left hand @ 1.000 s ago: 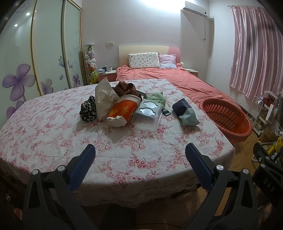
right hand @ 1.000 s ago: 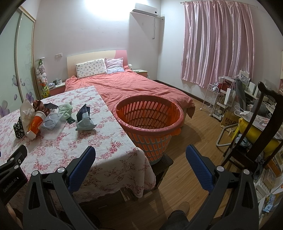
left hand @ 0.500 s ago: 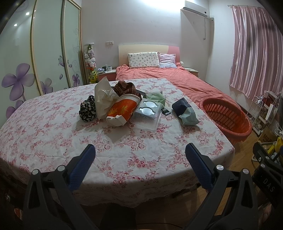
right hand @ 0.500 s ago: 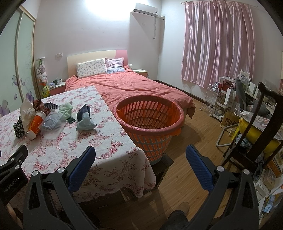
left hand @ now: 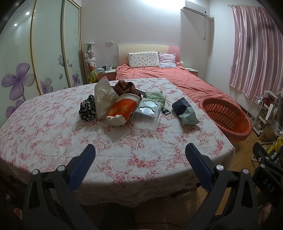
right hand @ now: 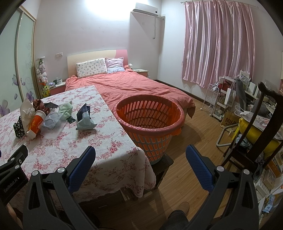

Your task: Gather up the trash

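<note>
You see a dim, pink-tinted room — glare blooms on the far wall point(left hand: 155, 3), fisheye edges curve into black corners.

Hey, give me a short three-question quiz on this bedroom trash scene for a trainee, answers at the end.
1. True or false: the left gripper is shut on the cup.
2. Where does the basket stand? A) on the bed B) beside the table's right edge C) on the table
3. Fill in: the cup lies on its ____.

Key: 1 false, both the left and the right gripper are open and empty. 2 B. 3 side.
</note>
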